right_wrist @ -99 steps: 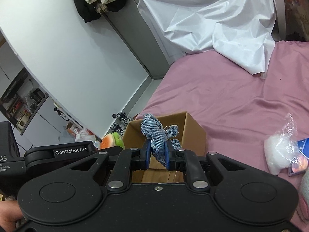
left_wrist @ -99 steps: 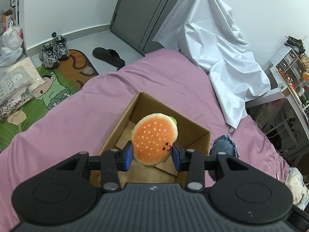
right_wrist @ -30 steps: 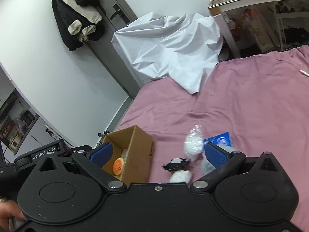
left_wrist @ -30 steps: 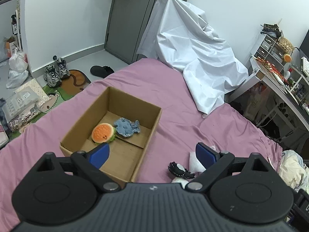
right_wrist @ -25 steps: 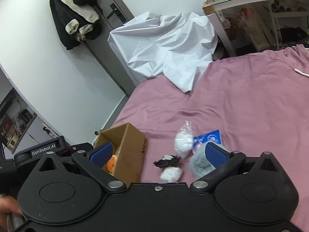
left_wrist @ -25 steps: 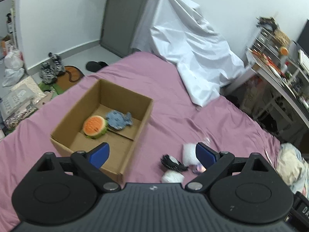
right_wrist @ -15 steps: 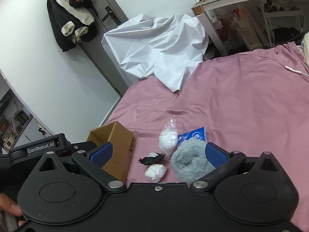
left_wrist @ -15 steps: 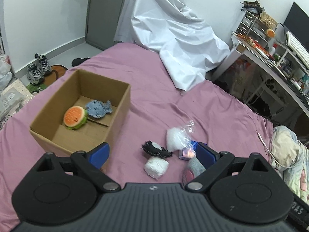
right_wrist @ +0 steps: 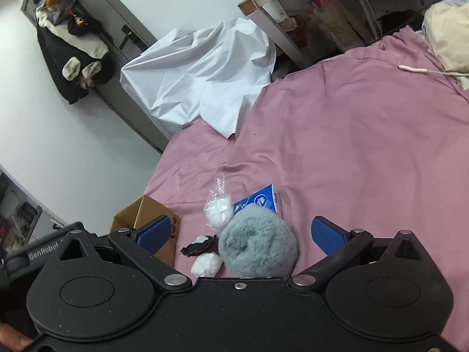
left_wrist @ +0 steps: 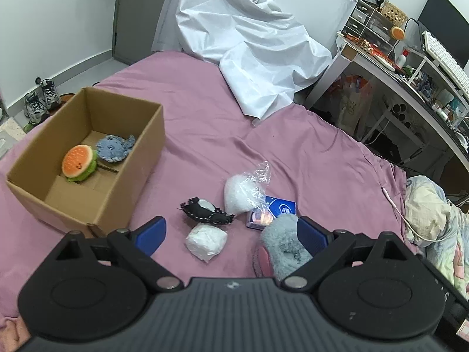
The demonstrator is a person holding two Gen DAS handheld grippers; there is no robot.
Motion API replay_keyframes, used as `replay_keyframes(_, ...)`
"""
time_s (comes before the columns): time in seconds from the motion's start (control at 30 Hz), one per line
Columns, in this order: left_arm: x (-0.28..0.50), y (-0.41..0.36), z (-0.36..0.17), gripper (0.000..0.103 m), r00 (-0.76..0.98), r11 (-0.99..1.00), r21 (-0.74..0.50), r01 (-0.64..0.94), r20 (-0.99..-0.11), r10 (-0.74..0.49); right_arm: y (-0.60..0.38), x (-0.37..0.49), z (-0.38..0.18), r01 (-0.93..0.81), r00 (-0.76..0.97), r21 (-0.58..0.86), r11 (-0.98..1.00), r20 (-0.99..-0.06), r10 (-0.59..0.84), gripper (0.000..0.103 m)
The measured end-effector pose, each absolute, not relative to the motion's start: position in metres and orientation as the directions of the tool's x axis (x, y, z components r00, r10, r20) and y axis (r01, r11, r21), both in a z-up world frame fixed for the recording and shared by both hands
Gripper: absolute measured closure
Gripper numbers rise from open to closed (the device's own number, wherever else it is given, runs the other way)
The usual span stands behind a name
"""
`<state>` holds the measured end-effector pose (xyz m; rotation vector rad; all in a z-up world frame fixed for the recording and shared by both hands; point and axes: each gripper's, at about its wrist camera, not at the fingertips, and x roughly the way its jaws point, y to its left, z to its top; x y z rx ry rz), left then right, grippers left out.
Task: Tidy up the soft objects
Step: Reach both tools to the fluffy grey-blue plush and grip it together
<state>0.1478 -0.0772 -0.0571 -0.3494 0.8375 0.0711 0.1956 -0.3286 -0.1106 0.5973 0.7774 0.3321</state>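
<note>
Holding a burger plush (left_wrist: 78, 162) and denim fish (left_wrist: 113, 148), your cardboard box (left_wrist: 129, 173) sits at ten o'clock; both hand-held grippers (left_wrist: 231, 233) (right_wrist: 239, 233) gape empty, grey fluffy slipper (right_wrist: 258, 246) between the right's fingers.

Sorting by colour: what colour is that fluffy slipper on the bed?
Grey fur with a pink lining: the fluffy slipper, clearest from the left wrist.

bedsheet (left_wrist: 307, 152): pink | box (left_wrist: 123, 176): brown | burger plush (left_wrist: 78, 162): orange, green | fuzzy slipper (right_wrist: 258, 246): grey
</note>
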Motion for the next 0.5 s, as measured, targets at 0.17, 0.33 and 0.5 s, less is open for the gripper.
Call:
replay_keyframes(0.17,0.157,-0.085,-0.074,0.01,0.674,0.935,-0.306,-0.181,-0.731,-0.109,-0.327,0.206,-0.12,-0.055,0.657,0.615,0.787,-0.571,0.492,0.0)
replay_keyframes(0.33,0.163,-0.091,-0.089,0.011,0.665,0.921,-0.341,-0.19,-0.735,-0.135,-0.332,0.213,-0.126,-0.025,0.647,0.636,0.771,-0.578,0.498,0.004)
replay_keyframes(0.5,0.167,-0.096,-0.101,0.013,0.659,0.908,-0.374,-0.19,-0.734,-0.164,-0.34,0.216,-0.137,0.023,0.621,0.655,0.755,-0.602,0.503,0.011)
